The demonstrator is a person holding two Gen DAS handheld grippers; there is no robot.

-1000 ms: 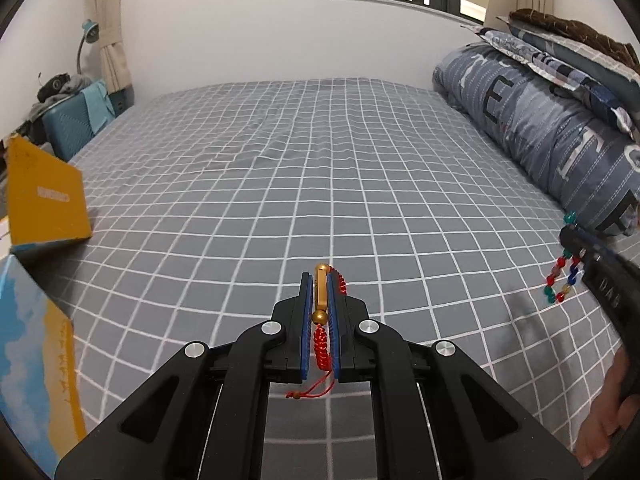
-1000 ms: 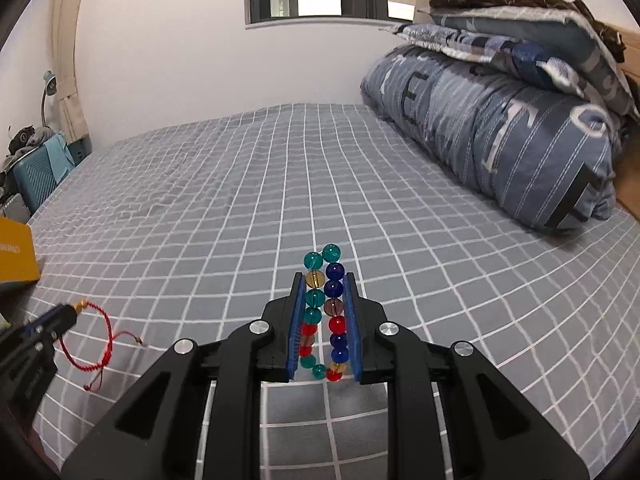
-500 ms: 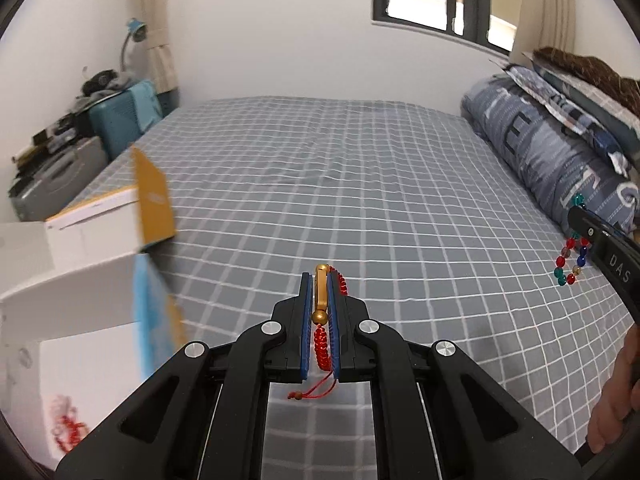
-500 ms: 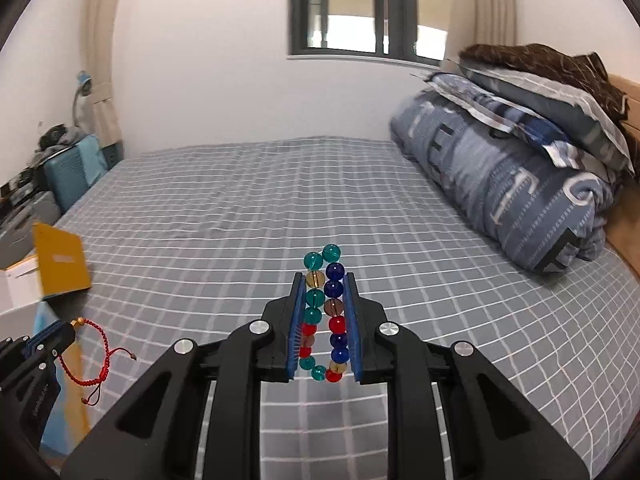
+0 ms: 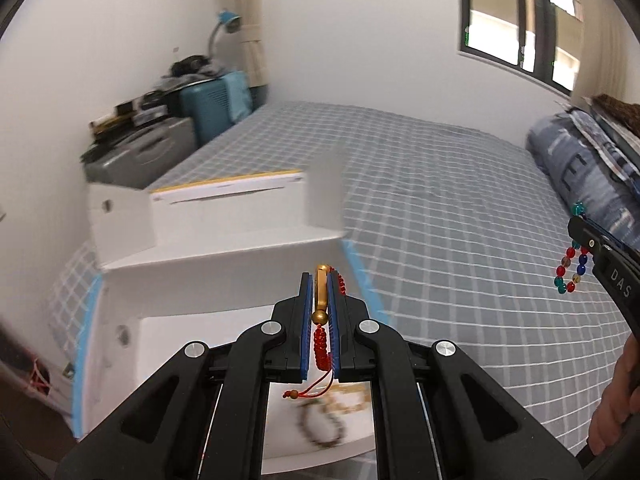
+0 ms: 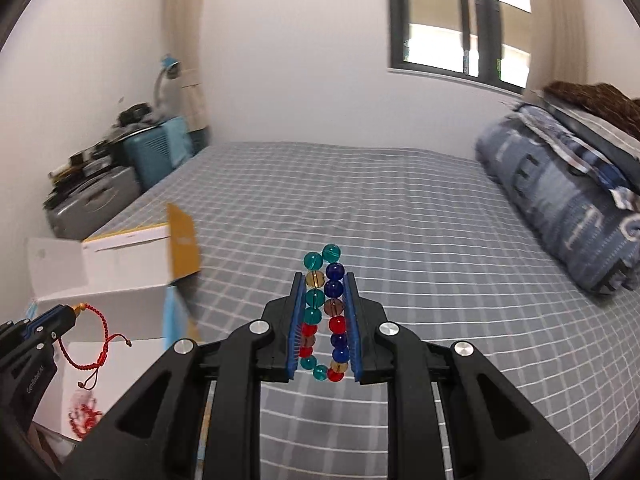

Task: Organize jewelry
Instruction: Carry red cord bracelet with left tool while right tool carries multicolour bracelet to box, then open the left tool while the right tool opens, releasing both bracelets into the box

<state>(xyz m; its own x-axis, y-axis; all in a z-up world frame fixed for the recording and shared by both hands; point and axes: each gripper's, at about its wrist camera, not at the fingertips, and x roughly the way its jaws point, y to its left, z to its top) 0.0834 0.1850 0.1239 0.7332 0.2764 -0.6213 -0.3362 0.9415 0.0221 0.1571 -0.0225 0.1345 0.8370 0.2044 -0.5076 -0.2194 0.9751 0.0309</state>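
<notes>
My left gripper (image 5: 320,276) is shut on a red cord bracelet (image 5: 322,344) with a gold tube bead, and hangs over an open white box (image 5: 224,292). Blurred bracelets (image 5: 324,428) lie on the box floor below it. In the right wrist view the same left gripper (image 6: 74,311) shows at the lower left, with the red cord bracelet (image 6: 86,354) dangling from its tip. My right gripper (image 6: 323,280) is shut on a bracelet of teal, blue, red and amber beads (image 6: 324,312), above the grey checked bedspread (image 6: 380,208). The right gripper (image 5: 580,228) with the bead bracelet (image 5: 570,268) appears at the right edge of the left wrist view.
The white box has raised flaps with yellow and blue outsides (image 6: 182,240). A second white box (image 5: 224,204) stands behind it. Folded blue bedding (image 6: 560,208) is piled along the bed's right side. Suitcases and a lamp (image 6: 120,176) stand by the far left wall. A hand (image 5: 612,412) shows at lower right.
Both grippers have swung left and risen, each keeping its bracelet. The left one has come from over the bedspread to over the open white box; the box has entered the right view.
</notes>
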